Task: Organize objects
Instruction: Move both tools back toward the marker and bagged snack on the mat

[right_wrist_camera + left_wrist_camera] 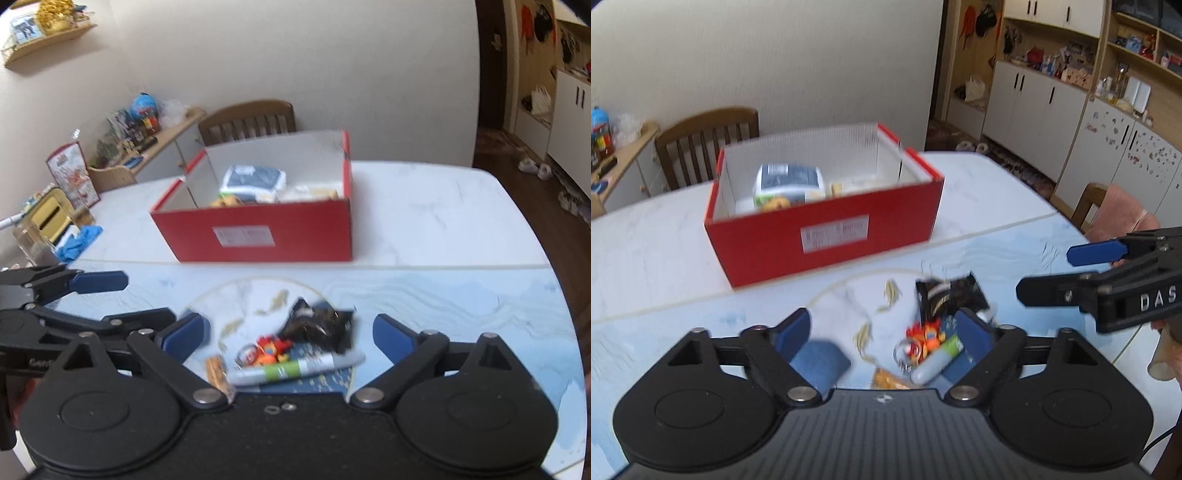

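Note:
A red box (827,236) (258,232) stands open on the table, with a blue-white pack (788,181) (255,181) and other items inside. In front of it lie a black snack bag (947,295) (319,325), an orange toy keychain (925,338) (271,349), a grey-green marker (938,362) (295,367) and an orange wrapped snack (886,380) (218,371). My left gripper (882,332) is open and empty above these items; it also shows in the right wrist view (140,295). My right gripper (291,332) is open and empty over them; it also shows in the left wrist view (1045,273).
The table (646,258) has a white far half and a blue patterned mat (461,306) near me. Wooden chairs (705,144) stand behind and at the right. Blue gloves (79,242), a jar and a yellow box sit at the table's left edge.

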Tool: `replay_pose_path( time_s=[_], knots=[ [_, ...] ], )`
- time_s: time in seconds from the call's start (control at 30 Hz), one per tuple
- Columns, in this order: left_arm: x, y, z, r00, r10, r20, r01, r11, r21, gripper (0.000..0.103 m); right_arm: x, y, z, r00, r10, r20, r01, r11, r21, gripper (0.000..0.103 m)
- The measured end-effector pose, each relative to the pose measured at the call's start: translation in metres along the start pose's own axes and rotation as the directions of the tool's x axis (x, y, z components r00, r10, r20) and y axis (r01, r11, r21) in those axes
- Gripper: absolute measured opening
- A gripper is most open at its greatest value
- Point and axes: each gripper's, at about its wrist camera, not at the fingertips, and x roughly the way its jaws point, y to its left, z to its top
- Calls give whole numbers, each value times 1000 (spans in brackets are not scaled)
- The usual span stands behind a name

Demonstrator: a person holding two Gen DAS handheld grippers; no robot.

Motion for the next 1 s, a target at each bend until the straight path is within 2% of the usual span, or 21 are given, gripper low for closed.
replay_pose_path(
  time_s=[0.03,0.07,0.3,0.47,0.67,1.0],
  knots=[
    [3,-2,-5,1000,6,-7,-6,1000,-4,99,3,-2,-3,1000,-9,-7,9,1000,9,99],
    [6,-2,-9,1000,9,-12,-9,1000,-7,102,6,-5,-6,1000,-16,-15,17,1000,20,99],
    [35,-3,-44,998,-12,-66,11,1000,-8,102,35,-23,-20,995,-60,-85,69,992,105,99],
    [52,-7,-62,996,-23,-90,26,999,28,102,61,-30,-26,985,-97,-141,116,984,137,99],
    [65,-11,-69,998,-22,-66,27,996,85,102,84,-32,-31,974,-138,-182,165,976,140,99],
    [82,-19,-74,997,-19,-73,31,985,170,102,108,-34,-32,957,-186,-223,224,962,157,99]
  ],
)
